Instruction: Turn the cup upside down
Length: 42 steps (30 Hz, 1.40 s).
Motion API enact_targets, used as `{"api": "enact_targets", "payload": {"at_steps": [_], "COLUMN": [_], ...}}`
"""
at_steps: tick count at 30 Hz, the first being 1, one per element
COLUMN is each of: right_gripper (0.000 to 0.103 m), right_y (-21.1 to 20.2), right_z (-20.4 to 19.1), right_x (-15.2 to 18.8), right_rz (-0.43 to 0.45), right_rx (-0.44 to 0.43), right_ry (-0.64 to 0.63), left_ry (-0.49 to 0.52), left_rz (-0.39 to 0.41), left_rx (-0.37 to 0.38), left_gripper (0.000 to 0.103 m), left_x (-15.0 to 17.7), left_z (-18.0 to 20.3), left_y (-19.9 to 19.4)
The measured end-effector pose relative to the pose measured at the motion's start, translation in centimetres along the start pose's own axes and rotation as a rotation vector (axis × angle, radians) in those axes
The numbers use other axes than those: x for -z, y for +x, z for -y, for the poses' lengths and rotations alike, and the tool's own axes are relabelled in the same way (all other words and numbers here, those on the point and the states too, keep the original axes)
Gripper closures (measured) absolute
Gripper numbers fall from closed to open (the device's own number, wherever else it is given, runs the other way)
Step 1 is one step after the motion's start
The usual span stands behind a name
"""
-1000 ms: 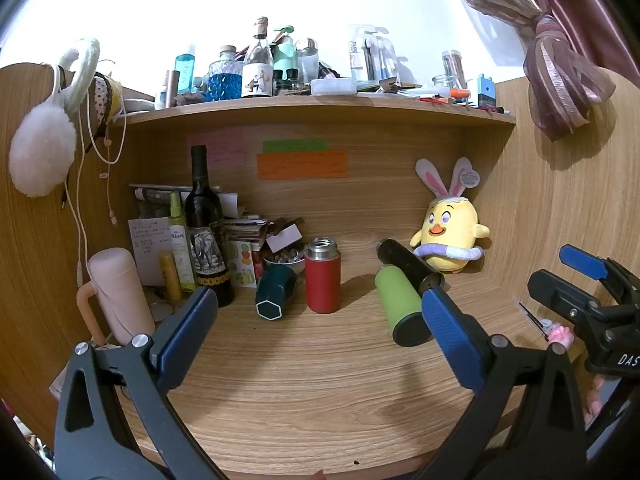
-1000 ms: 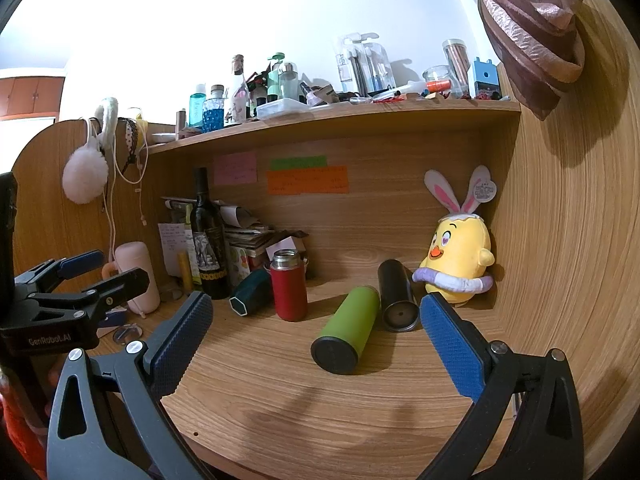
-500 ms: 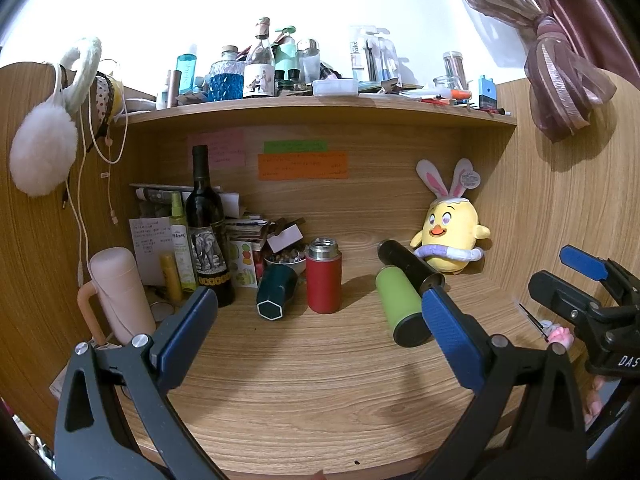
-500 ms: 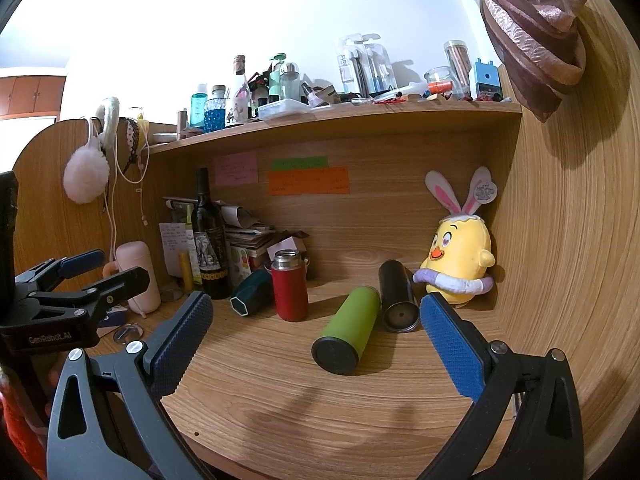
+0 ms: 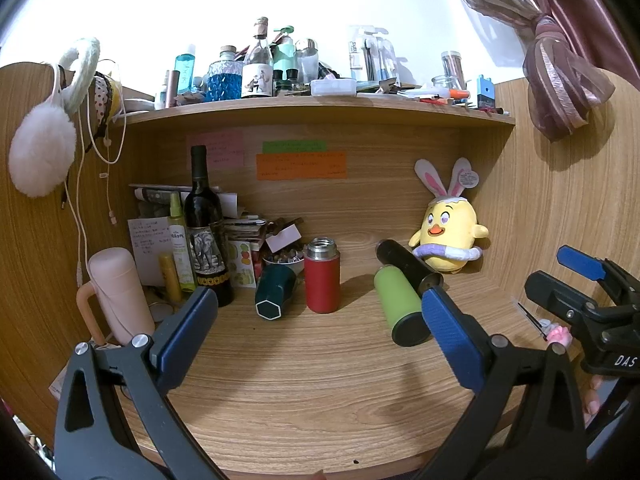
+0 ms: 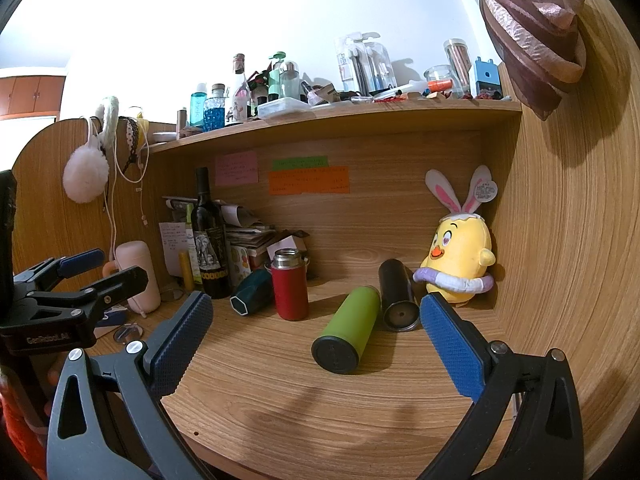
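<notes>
A red cup (image 5: 322, 280) (image 6: 290, 285) with a steel rim stands upright on the wooden desk (image 5: 312, 392), mouth up. A green cup (image 5: 400, 304) (image 6: 348, 334) and a black cup (image 5: 408, 266) (image 6: 396, 294) lie on their sides to its right. A dark teal cup (image 5: 276, 294) (image 6: 250, 292) lies on its side to its left. My left gripper (image 5: 318, 324) is open and empty, held back from the cups. My right gripper (image 6: 316, 332) is open and empty, also held back, facing the green cup.
A wine bottle (image 5: 206, 232), a pink mug (image 5: 120, 294), small bottles and papers crowd the back left. A yellow chick plush (image 5: 448, 236) sits at the back right corner. A cluttered shelf (image 5: 312, 104) hangs above. Wooden walls close both sides.
</notes>
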State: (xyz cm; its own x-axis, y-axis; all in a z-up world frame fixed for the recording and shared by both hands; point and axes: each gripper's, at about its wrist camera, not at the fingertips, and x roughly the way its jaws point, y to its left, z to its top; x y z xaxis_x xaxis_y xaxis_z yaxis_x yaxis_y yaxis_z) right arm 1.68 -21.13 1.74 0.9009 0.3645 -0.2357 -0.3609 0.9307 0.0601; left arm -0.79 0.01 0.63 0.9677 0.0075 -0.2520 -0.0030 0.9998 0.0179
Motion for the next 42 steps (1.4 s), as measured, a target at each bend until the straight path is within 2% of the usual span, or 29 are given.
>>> {"api": "enact_targets", "payload": {"at_steps": [7,12,15,18,21,23,32,33,35,36,39,42], "right_gripper": [0.000,0.000,0.000,0.000,0.000,0.000,0.000,0.000,0.000,0.000,0.000,0.000], "right_y": [1.1,4.4,6.5,8.1,9.1,9.5,11.0,11.2,11.4,11.5,11.4,11.4], "right_z": [0.5,2.0,3.4,4.7,5.5,6.1,8.8,9.1,9.6,9.7,10.2,10.7], "right_x": [0.1,1.1,1.9,3.0,4.1,4.5,6.0,6.1,6.4,6.6,6.8,7.0], "right_rz": [-0.034,-0.111,-0.160,-0.197,-0.218,-0.233,-0.288,-0.293,-0.302,-0.304,-0.307,-0.305], "right_rx": [0.018,0.054,0.069,0.084,0.108,0.115,0.127,0.126,0.124,0.125,0.124,0.125], "right_ry": [0.011,0.022,0.060,0.091,0.096,0.104,0.152,0.160,0.169,0.173,0.183,0.197], "left_ry": [-0.020,-0.050,-0.061,-0.055,-0.045,-0.044,-0.001,0.010,0.036,0.043,0.031,-0.006], "left_rz": [-0.054,-0.121,-0.198,-0.295,-0.425,-0.505,-0.687,-0.703,-0.742,-0.772,-0.828,-0.834], "left_rx": [0.046,0.062,0.116,0.203,0.303,0.342,0.418,0.419,0.407,0.410,0.416,0.436], "left_gripper": [0.000,0.000,0.000,0.000,0.000,0.000,0.000,0.002,0.021,0.025,0.028,0.028], "left_x": [0.3,1.0,1.4,1.4,1.3,1.3,1.6,1.8,2.3,2.5,3.5,3.8], "left_z": [0.0,-0.3,-0.4,0.1,1.3,2.4,8.3,9.0,10.0,10.4,10.6,10.1], "left_y": [2.0,5.1,8.1,11.9,16.6,19.6,28.0,28.7,30.1,30.7,32.1,32.3]}}
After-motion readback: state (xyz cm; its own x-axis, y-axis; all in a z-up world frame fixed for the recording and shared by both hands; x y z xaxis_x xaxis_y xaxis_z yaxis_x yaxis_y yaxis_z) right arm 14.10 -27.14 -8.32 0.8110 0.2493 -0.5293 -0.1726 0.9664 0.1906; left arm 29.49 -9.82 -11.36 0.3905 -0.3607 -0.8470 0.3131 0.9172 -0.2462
